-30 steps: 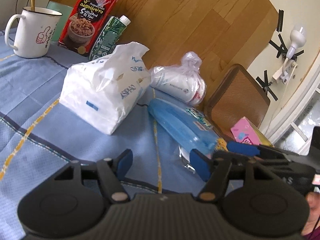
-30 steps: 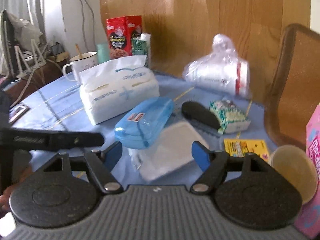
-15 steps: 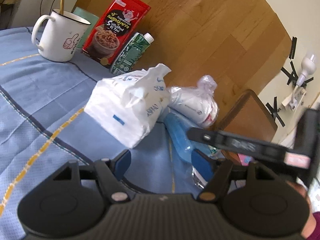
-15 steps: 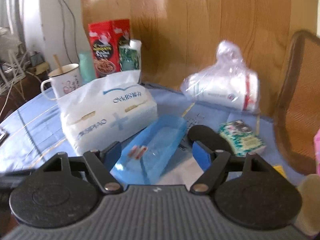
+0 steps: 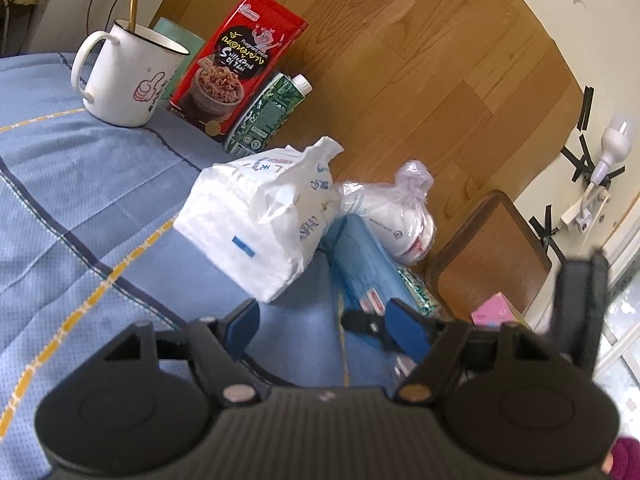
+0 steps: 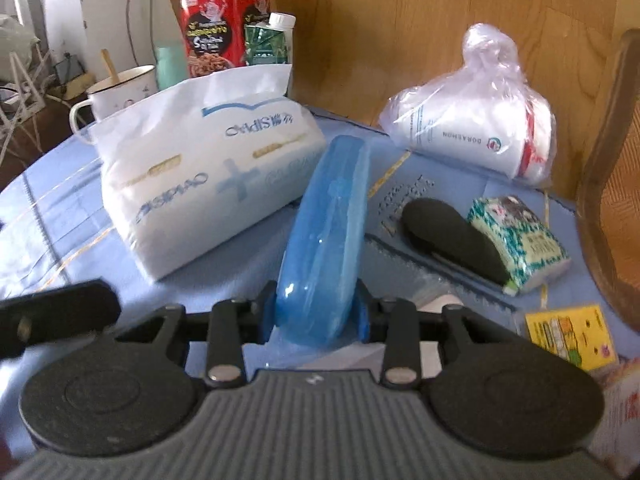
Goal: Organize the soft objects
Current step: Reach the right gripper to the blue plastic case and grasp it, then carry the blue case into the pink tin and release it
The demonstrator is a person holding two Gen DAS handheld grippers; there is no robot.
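A white tissue pack (image 5: 260,224) (image 6: 208,168) lies on the blue tablecloth (image 5: 80,200). A translucent blue plastic case (image 6: 324,232) (image 5: 360,264) lies beside it. My right gripper (image 6: 318,316) is shut on the near end of the blue case. A bagged stack of white cups (image 6: 472,136) (image 5: 388,216) lies behind. My left gripper (image 5: 324,324) is open and empty, hovering in front of the tissue pack.
A white mug (image 5: 128,80), red box (image 5: 236,68) and green carton (image 5: 268,112) stand at the back by the wooden wall. A black pouch (image 6: 452,236), a green-patterned packet (image 6: 520,240), a yellow card (image 6: 568,336) and a chair (image 5: 488,260) are at the right.
My right gripper moved forward and closed on the blue case, which now points away from it. My left gripper drew back and turned, still open.
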